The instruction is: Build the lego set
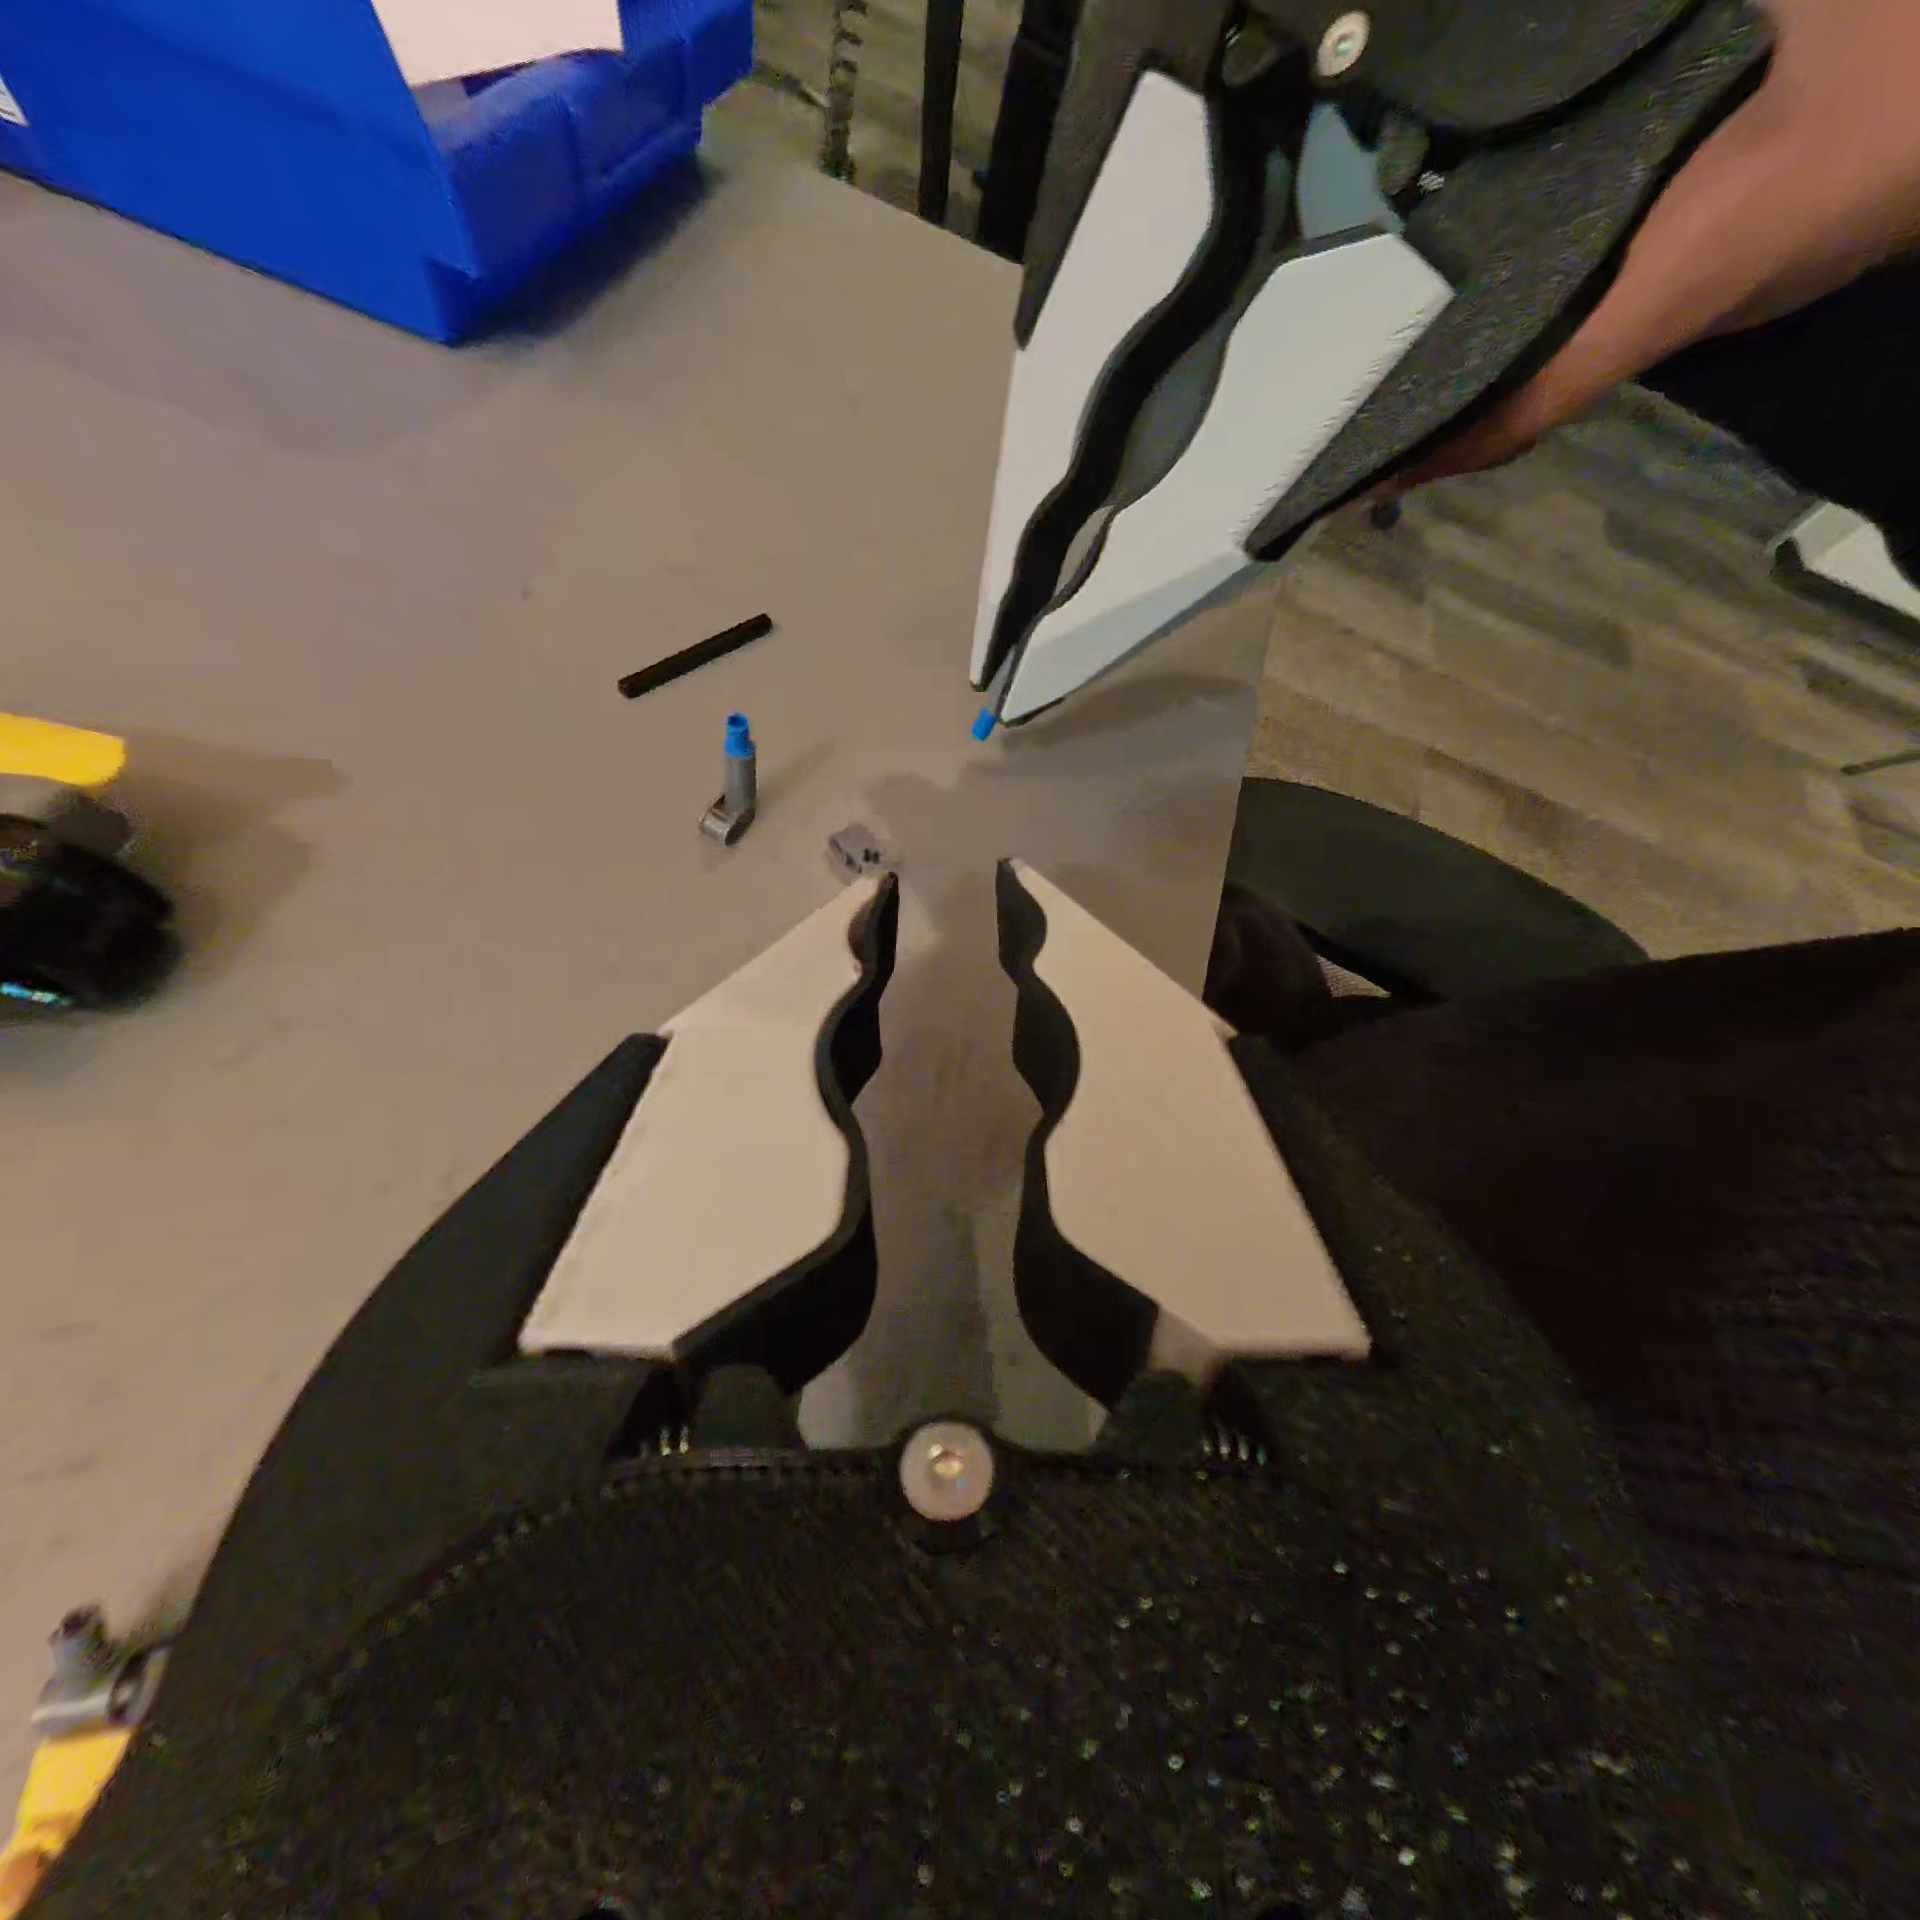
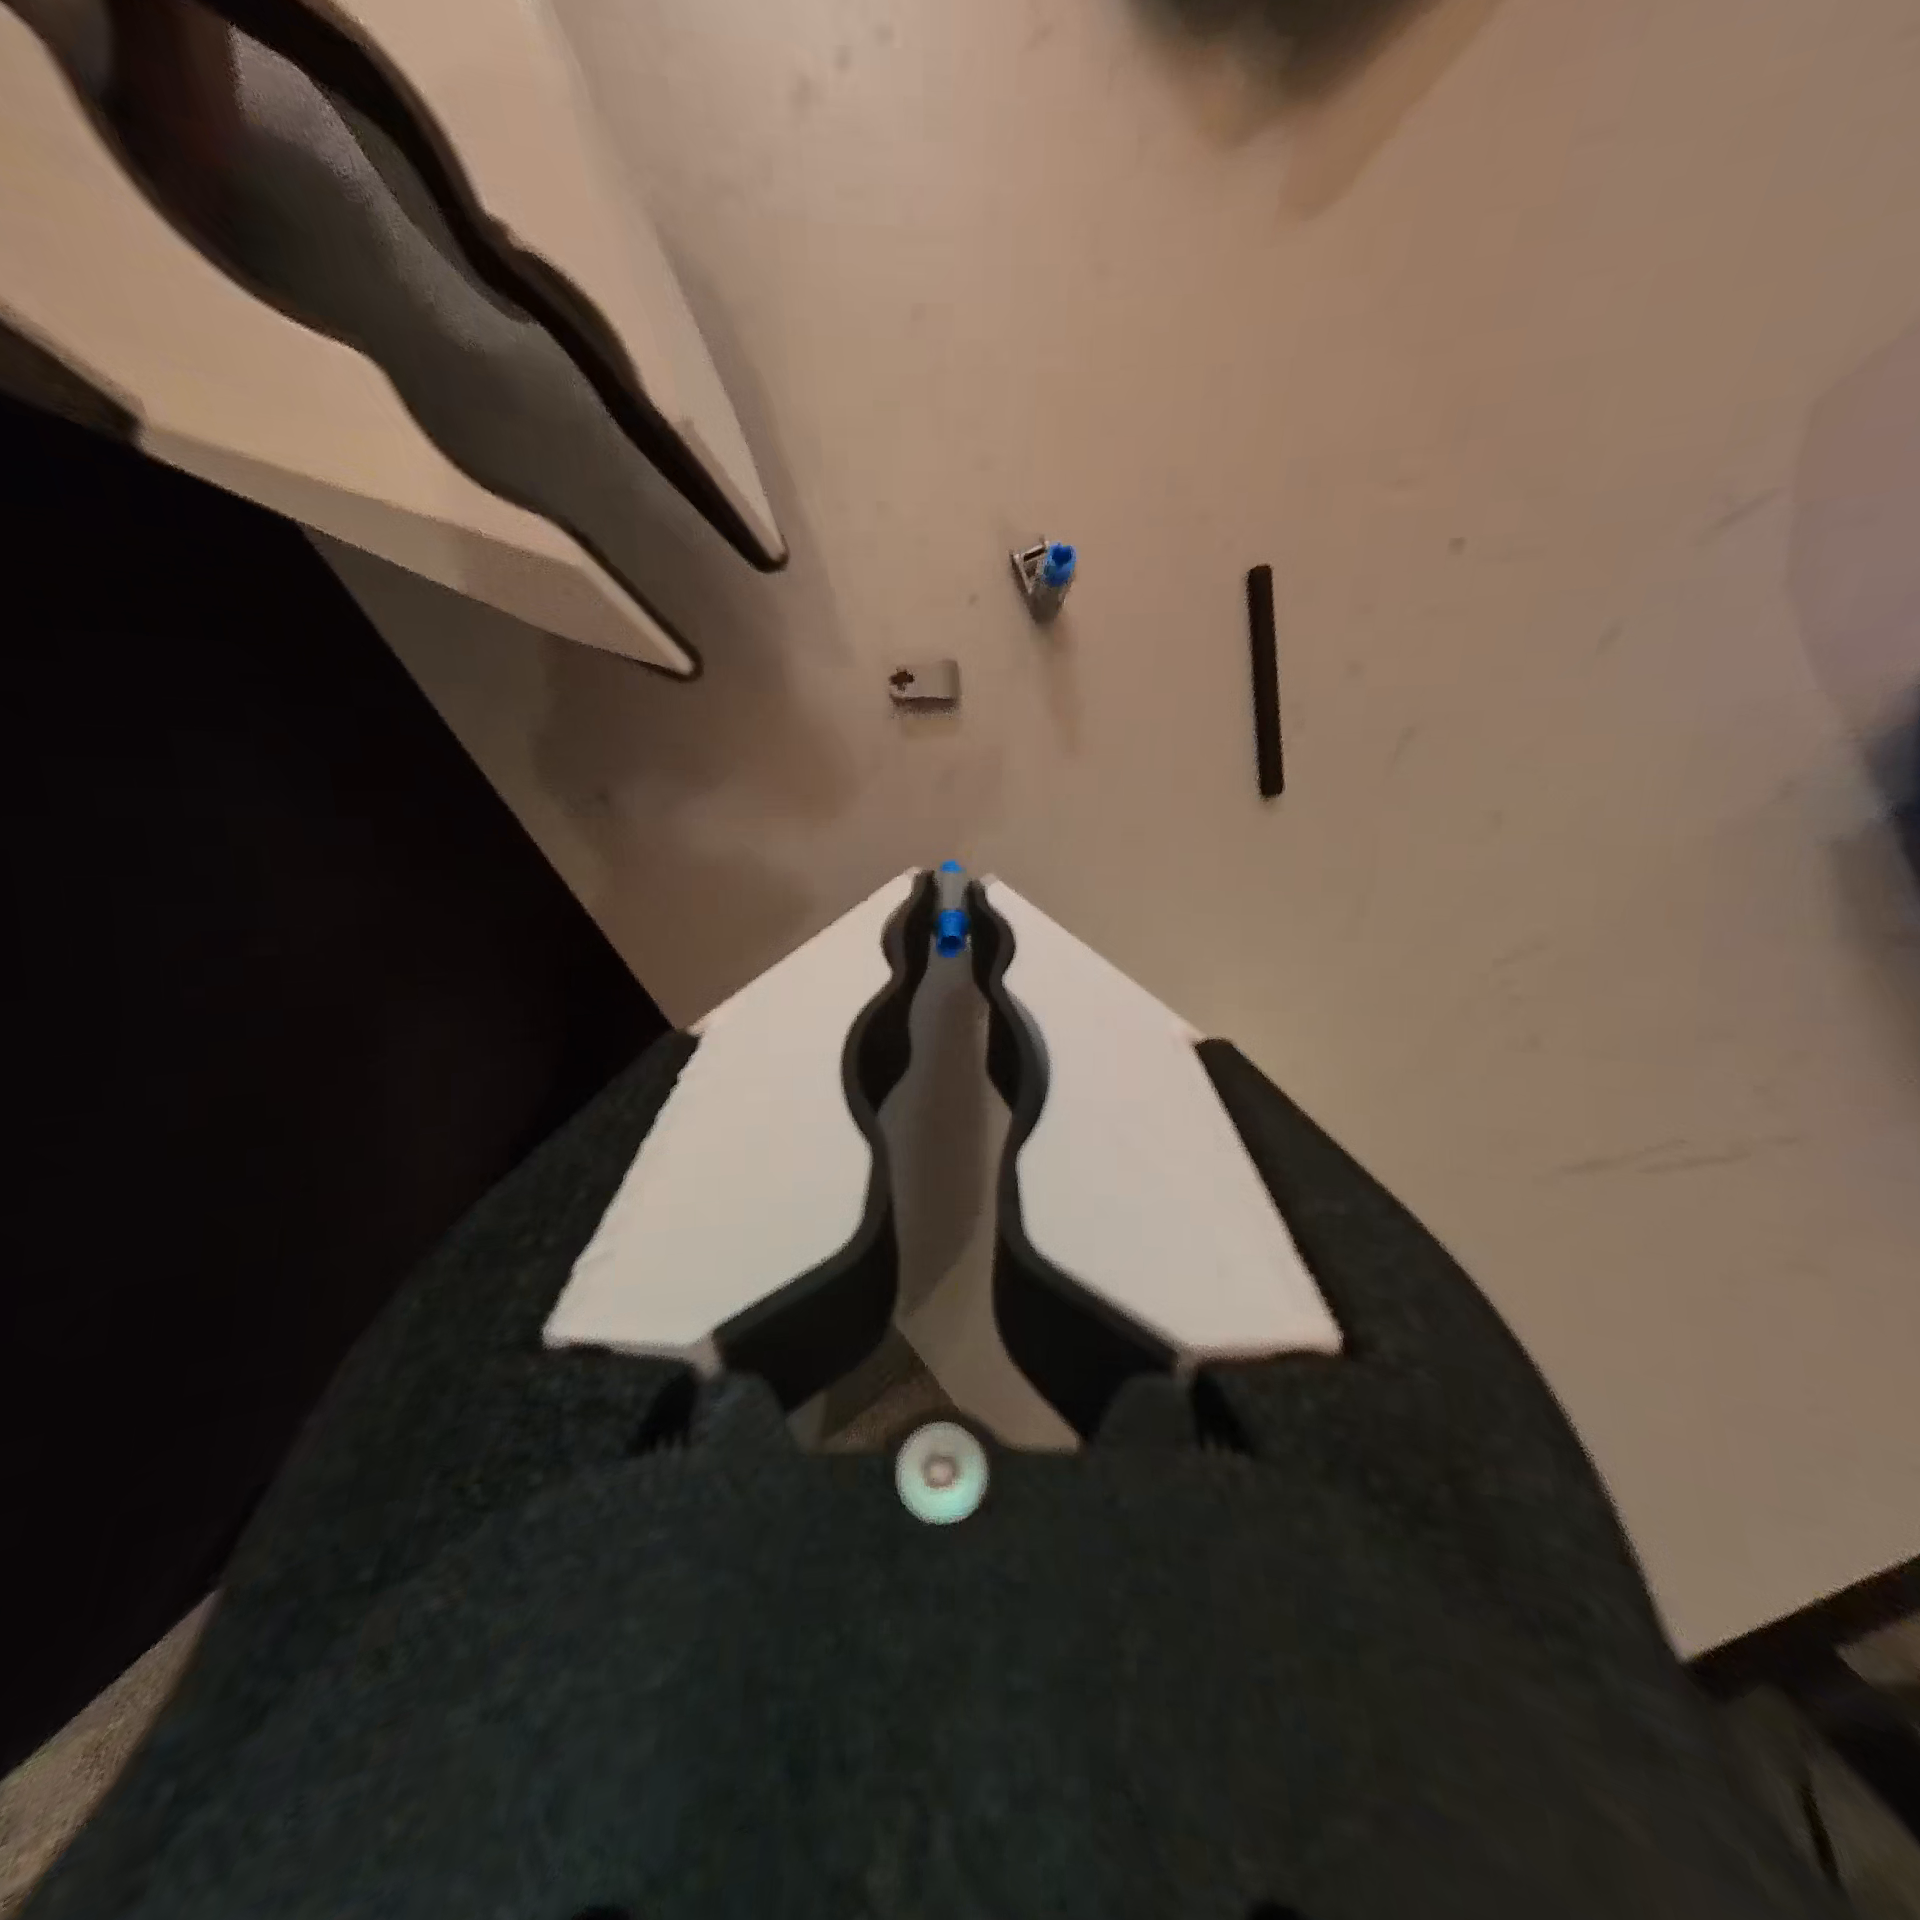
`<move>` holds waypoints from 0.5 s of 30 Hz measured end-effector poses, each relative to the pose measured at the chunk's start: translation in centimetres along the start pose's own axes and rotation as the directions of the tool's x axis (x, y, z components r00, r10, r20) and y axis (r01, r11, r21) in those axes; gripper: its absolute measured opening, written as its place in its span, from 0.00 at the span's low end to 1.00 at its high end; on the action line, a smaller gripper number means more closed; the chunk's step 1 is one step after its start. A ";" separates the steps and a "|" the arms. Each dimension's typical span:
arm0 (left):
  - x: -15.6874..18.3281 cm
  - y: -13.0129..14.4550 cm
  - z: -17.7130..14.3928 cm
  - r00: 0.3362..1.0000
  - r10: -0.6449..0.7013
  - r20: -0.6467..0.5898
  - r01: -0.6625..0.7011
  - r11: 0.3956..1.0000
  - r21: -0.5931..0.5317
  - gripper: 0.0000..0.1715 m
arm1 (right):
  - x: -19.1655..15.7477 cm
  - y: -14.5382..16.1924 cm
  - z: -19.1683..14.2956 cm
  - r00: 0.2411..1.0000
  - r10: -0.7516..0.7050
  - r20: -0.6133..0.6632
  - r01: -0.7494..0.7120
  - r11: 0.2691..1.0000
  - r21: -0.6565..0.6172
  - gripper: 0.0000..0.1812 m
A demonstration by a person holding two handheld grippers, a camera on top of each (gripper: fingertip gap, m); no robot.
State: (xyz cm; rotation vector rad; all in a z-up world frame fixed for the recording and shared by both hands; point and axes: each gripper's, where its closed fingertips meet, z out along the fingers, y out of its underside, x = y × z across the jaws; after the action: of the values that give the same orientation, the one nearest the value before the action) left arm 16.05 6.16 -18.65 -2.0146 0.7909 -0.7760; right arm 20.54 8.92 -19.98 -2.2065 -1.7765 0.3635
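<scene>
Far left on the grey table (image 1: 416, 540), a glossy blue plastic bin (image 1: 343, 156) sits by the back edge, and something yellow and black lies blurred at the left edge, too smeared to name. Moving in: a slim black rod (image 1: 694, 656) lies flat, matte and straight, and just this side of it a grey connector with a blue peg (image 1: 732, 779) stands roughly upright, blue tip on top. Next, a small grey block (image 1: 860, 852), boxy with dark holes, rests right by the left gripper (image 1: 945, 878), just off its left fingertip; the block lies ahead and slightly left of the gap. That gripper hangs parted, nothing between its white, wavy, black-lined fingers. Now to the right: the right gripper (image 2: 948, 883) angles down near the table's right edge, pinched tight on a tiny blue-and-grey pin (image 2: 949, 920), its long axis running along the fingers, blue tip poking out toward the tabletop. The left gripper is the nearer one to the block; the pin sits well clear of the surface's loose parts.
</scene>
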 end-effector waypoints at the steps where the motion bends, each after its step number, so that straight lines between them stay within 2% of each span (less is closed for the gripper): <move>1: 0.0 0.0 0.4 1.000 0.000 0.009 0.000 1.000 -0.013 0.09 | 0.0 0.0 -0.1 1.000 0.002 0.000 -0.002 1.000 0.029 0.03; 7: -0.8 0.6 2.5 0.995 0.015 0.094 -0.005 0.994 -0.107 0.09 | -0.1 -1.8 -1.1 0.996 -0.056 -0.064 0.069 0.970 0.232 0.03; 11: -1.3 0.8 3.3 0.993 0.019 0.119 -0.001 0.989 -0.149 0.08 | -0.1 -1.8 -0.5 0.992 -0.096 -0.083 0.115 0.958 0.264 0.03; 15: -2.0 1.3 3.8 0.986 0.050 0.161 -0.017 0.980 -0.200 0.05 | 0.0 -1.6 0.3 0.995 -0.088 -0.038 0.095 0.952 0.291 0.03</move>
State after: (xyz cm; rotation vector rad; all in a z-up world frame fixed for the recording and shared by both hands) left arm 17.30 8.77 -22.04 -2.2034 0.8301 -0.5194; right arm 18.95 9.25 -19.70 -1.9088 -1.6821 0.5385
